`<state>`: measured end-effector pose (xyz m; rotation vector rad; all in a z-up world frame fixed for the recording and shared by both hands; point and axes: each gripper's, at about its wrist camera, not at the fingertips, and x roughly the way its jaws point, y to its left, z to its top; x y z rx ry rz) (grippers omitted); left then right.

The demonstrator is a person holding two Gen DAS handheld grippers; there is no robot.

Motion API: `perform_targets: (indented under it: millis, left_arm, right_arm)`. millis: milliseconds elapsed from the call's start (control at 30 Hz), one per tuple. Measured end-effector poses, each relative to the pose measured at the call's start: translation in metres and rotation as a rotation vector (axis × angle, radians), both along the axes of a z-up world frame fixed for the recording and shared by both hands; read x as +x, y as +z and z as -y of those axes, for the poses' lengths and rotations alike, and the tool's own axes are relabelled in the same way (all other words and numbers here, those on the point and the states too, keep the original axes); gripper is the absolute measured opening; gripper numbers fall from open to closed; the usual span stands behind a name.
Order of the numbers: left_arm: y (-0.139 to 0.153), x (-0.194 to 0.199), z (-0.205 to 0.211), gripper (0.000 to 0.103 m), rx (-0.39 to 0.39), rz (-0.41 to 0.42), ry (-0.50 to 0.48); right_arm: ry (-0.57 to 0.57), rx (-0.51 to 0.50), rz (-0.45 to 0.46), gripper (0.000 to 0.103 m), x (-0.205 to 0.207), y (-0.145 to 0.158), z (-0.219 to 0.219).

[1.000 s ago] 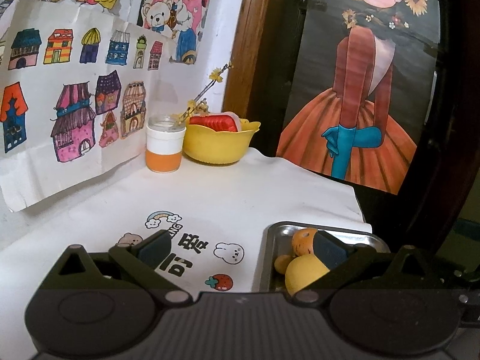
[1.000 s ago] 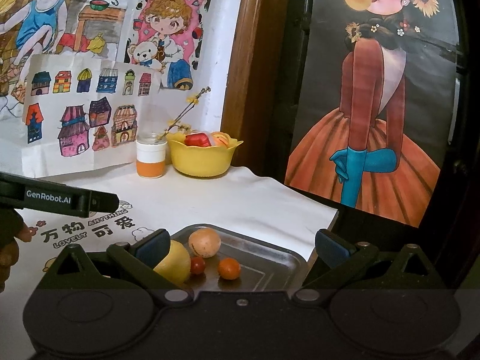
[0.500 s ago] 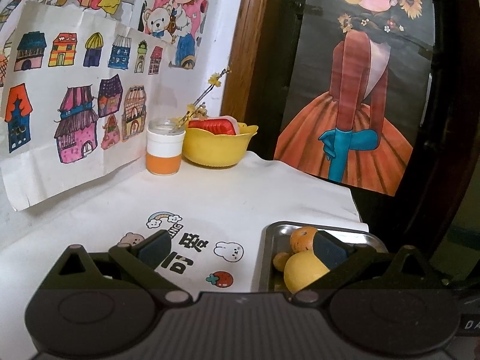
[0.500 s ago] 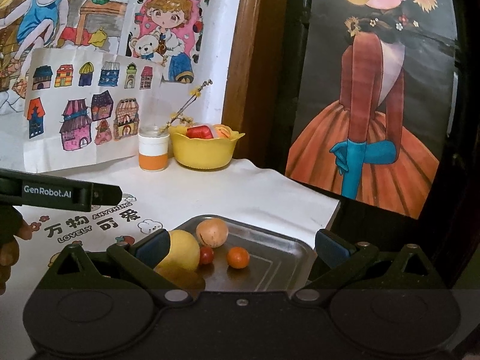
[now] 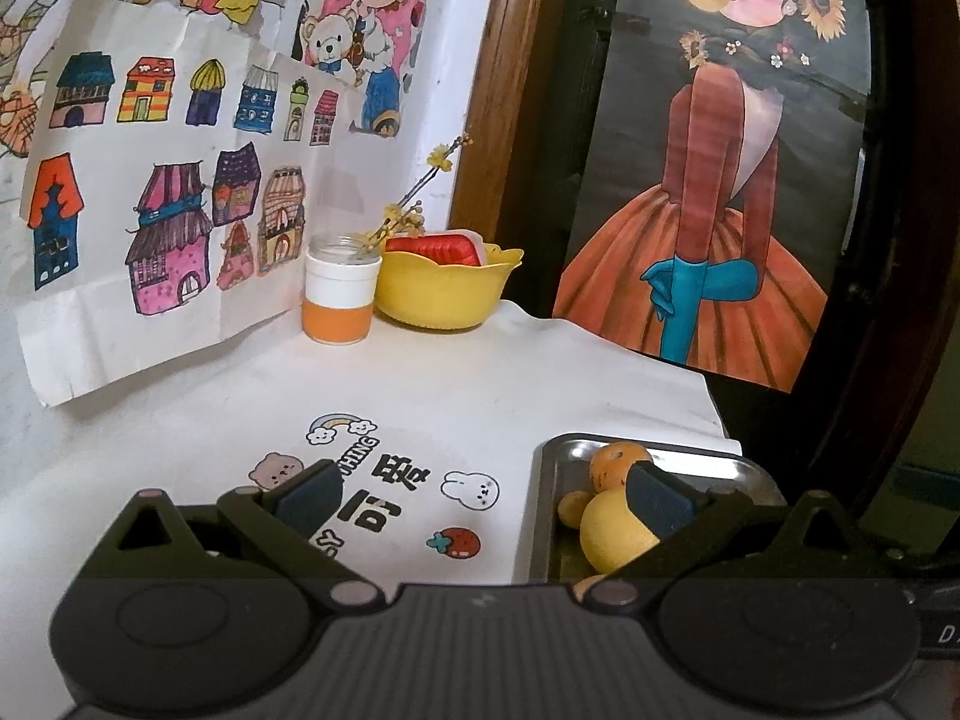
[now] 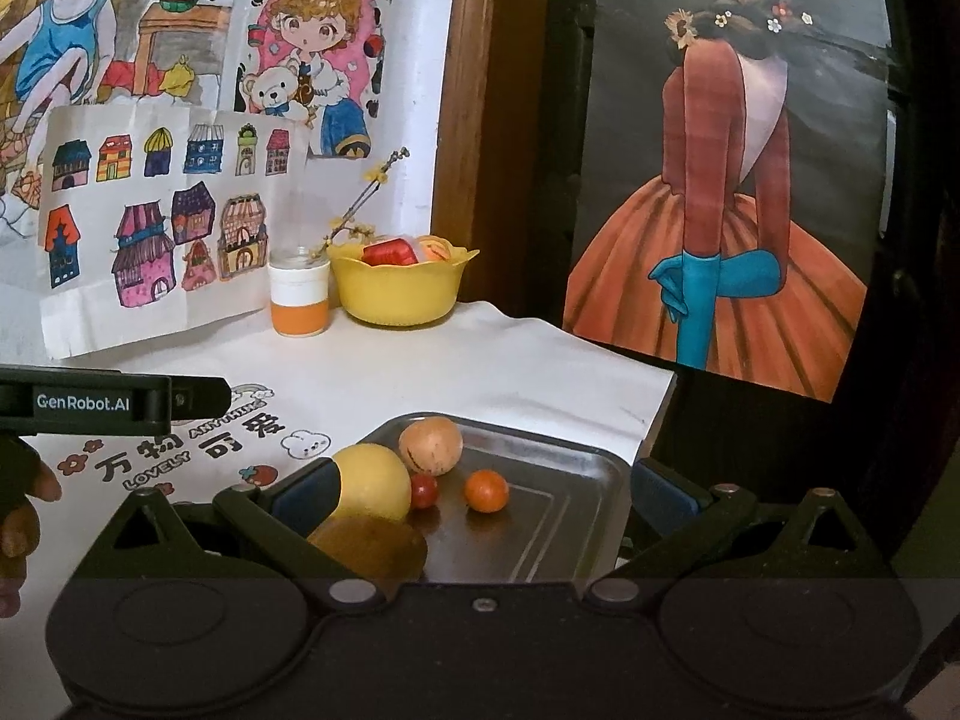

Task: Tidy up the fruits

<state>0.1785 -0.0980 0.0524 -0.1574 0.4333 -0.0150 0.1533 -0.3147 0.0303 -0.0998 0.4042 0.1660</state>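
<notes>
your right tongs (image 6: 480, 495) hang wide over the metal tray (image 6: 591, 489), holding nothing; the tray gathers the loose fruit so it can't roll off the counter (image 6: 480, 372). in it lie a yellow fruit (image 6: 372, 480), a tan speckled one (image 6: 431, 445), a red cherry tomato (image 6: 423, 490) and an orange one (image 6: 486, 490), with a brown fruit (image 6: 369, 546) nearest you. your left tongs (image 5: 480, 501) are wide too, empty, waiting beside the tray over the printed cloth (image 5: 384, 480). the yellow bowl (image 6: 399, 291) at the back corner already holds fruit, so it looks like the place to sort into
</notes>
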Motion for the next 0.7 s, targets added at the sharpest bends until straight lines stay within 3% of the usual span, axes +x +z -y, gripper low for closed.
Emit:
perform_targets:
  millis: [700]
  left_arm:
    - [-0.005,-0.024,-0.018,0.103,0.001,0.018,0.031]
  right_arm:
    - [-0.087,0.017,-0.022,0.102,-0.03,-0.007,-0.012]
